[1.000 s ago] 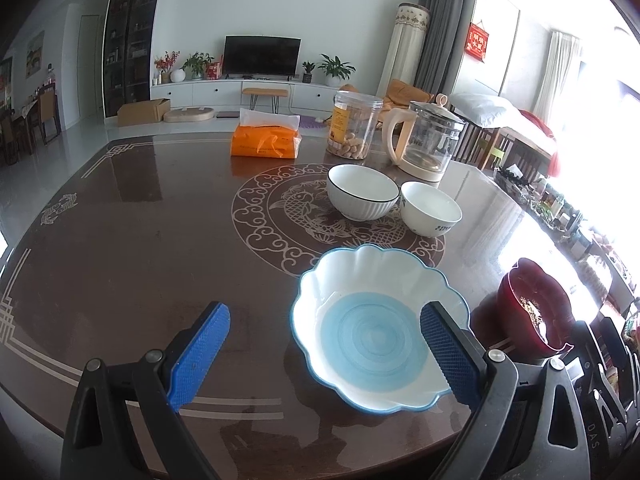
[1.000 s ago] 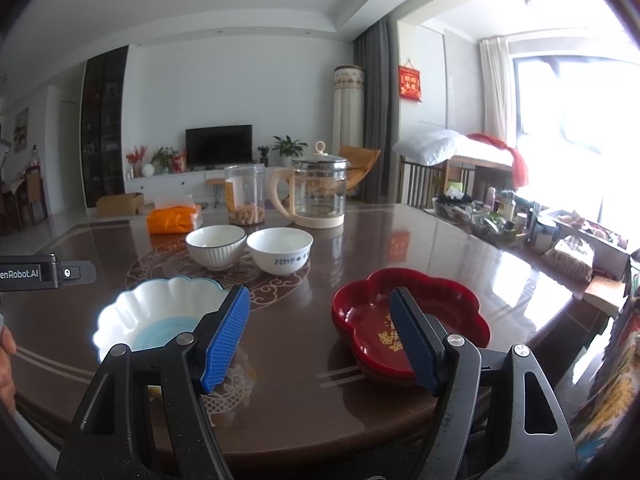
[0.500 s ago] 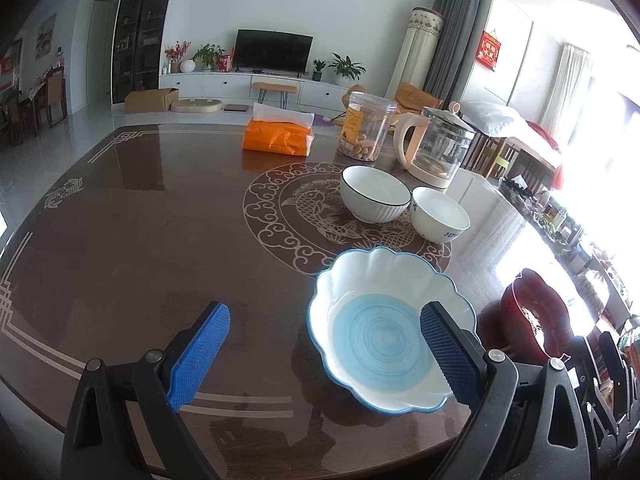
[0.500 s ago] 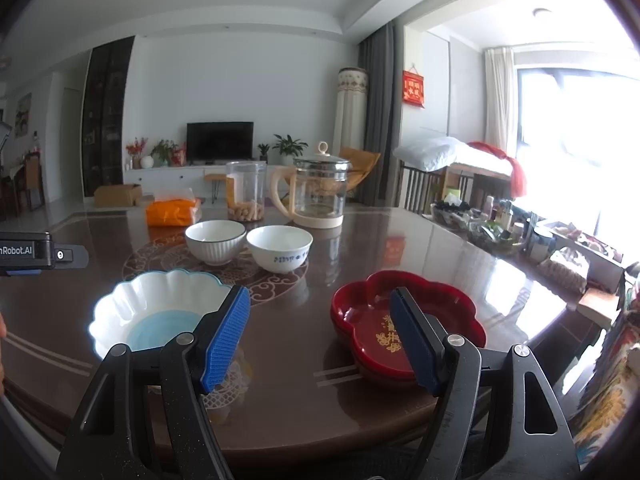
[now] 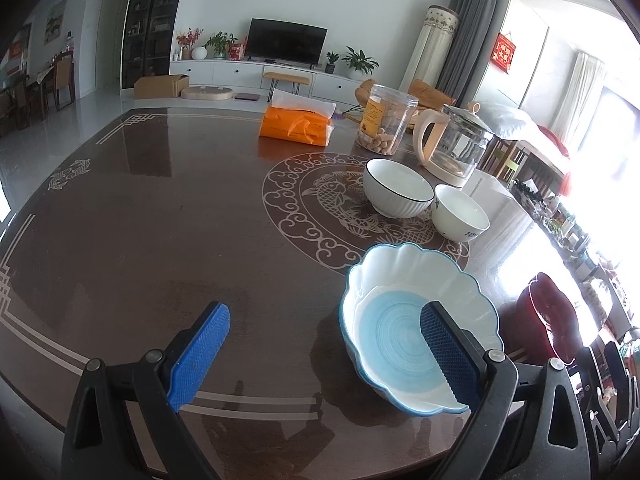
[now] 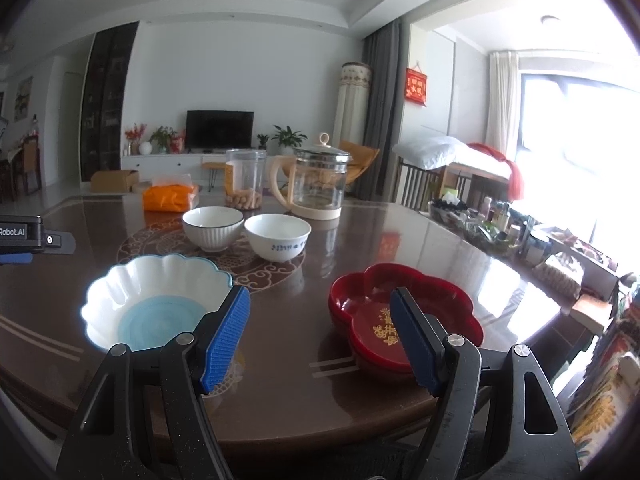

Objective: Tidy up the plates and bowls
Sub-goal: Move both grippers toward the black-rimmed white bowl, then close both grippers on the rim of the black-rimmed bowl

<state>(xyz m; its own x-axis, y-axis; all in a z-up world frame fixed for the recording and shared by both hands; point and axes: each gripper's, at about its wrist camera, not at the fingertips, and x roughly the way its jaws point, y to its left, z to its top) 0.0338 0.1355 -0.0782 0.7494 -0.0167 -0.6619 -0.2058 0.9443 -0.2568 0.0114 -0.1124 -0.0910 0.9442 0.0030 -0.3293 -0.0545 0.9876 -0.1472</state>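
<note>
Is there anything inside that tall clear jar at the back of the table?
The clear jar holds a shallow layer of pale, finger-shaped snacks at the bottom; above them it looks empty. An orange label covers part of one side.

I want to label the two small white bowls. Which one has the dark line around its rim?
The ribbed bowl, the left one of the pair seen from the right wrist. A thin dark line rings its rim; its neighbour is smooth, with small blue marks on its side.

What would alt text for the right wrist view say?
The open right gripper hovers over a dark table, one jaw in front of a red scalloped dish. A white-and-blue scalloped bowl sits left, two white bowls behind.
</note>
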